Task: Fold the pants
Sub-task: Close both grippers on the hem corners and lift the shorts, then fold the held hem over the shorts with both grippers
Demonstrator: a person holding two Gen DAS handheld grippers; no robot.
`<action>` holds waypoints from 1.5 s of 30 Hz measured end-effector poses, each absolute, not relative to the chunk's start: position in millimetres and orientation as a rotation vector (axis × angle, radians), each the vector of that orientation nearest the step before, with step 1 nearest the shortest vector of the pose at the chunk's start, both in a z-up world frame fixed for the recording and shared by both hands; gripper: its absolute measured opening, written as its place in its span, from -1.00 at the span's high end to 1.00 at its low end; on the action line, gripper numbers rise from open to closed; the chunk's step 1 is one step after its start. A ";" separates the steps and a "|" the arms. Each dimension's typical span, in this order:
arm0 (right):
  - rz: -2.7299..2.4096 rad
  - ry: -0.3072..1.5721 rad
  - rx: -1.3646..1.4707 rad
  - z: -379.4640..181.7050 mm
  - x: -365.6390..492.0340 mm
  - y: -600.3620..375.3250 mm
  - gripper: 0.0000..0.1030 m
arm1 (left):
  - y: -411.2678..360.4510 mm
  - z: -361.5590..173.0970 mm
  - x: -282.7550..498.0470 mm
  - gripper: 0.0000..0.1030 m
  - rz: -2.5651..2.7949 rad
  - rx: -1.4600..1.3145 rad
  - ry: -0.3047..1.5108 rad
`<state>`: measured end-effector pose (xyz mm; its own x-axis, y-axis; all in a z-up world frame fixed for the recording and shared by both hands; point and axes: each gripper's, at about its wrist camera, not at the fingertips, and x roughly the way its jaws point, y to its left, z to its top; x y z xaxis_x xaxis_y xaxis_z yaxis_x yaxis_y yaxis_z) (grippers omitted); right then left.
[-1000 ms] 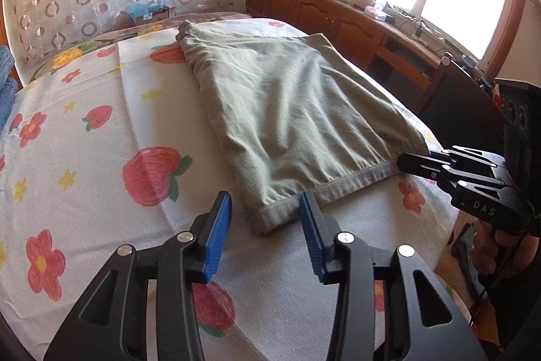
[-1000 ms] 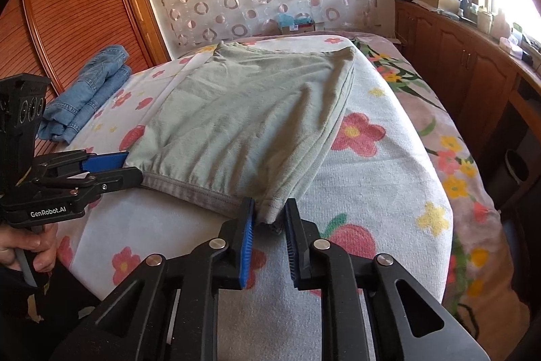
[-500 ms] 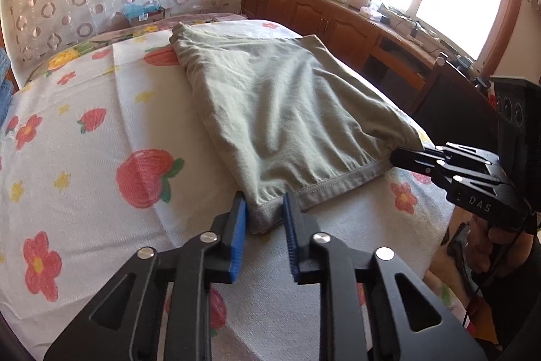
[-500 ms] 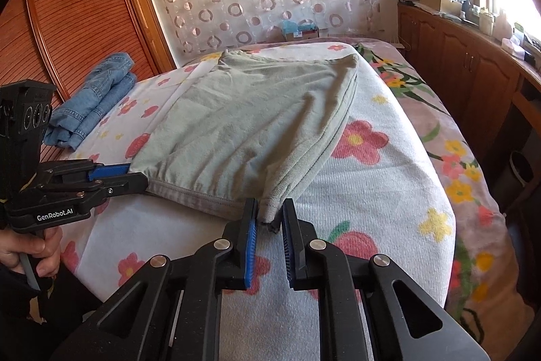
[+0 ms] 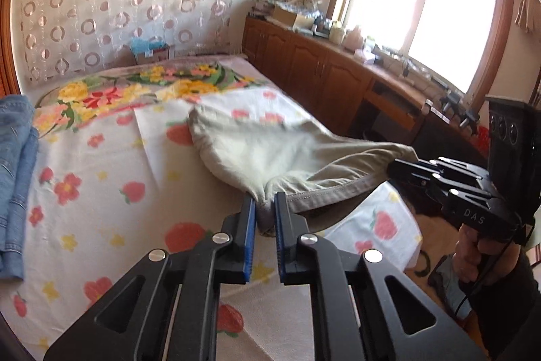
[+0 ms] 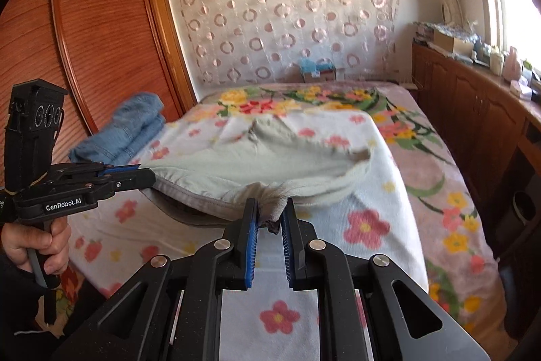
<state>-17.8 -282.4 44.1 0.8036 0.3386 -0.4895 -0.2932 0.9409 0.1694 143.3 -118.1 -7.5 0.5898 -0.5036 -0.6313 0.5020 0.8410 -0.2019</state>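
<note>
The pale olive-grey pants [image 5: 270, 151] lie folded on the bed, their near waistband end lifted off the sheet. My left gripper [image 5: 264, 208] is shut on the left corner of the waistband. My right gripper [image 6: 270, 212] is shut on the right corner. The cloth [image 6: 243, 154] sags between the two grippers and its far end still rests on the bed. In the left wrist view the right gripper [image 5: 399, 166] shows at the right; in the right wrist view the left gripper [image 6: 148, 176] shows at the left.
A flowered white sheet [image 5: 111, 192] covers the bed. Folded blue jeans [image 6: 132, 127] lie at the bed's left edge by a wooden wardrobe [image 6: 84, 39]. Wooden cabinets [image 5: 318, 73] under a window run along the right side.
Both grippers have closed on the waistband corners and lifted them off the bed, carrying the near end of the pants up and toward the far end.
</note>
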 end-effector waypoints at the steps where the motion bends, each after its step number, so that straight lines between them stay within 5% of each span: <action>1: 0.346 0.524 0.083 52.0 -20.5 -281.4 0.74 | -113.7 4.3 141.4 0.77 -0.584 -0.011 0.713; 10: 0.424 0.385 0.039 129.4 -39.8 -261.9 0.74 | -88.7 89.2 121.2 0.78 -0.568 -0.023 0.560; 17: 0.474 0.366 0.015 137.4 -20.4 -262.5 0.74 | -65.1 106.1 144.6 0.78 -0.510 -0.031 0.537; 24: 0.509 0.409 -0.011 136.6 62.5 -258.5 0.74 | -43.0 101.1 208.0 0.78 -0.418 -0.022 0.561; 33: 0.512 0.372 -0.063 182.2 162.9 -225.7 0.74 | -31.6 165.3 261.2 0.78 -0.336 0.037 0.471; 45: 0.580 0.567 -0.064 64.3 167.1 -202.4 0.74 | -10.9 23.0 223.3 0.78 -0.318 0.020 0.664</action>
<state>167.1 -202.4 64.3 0.6888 0.5011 -0.5239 -0.5354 0.8388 0.0983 223.3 -10.9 23.0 0.7411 -0.2840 -0.6084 0.2967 0.9514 -0.0827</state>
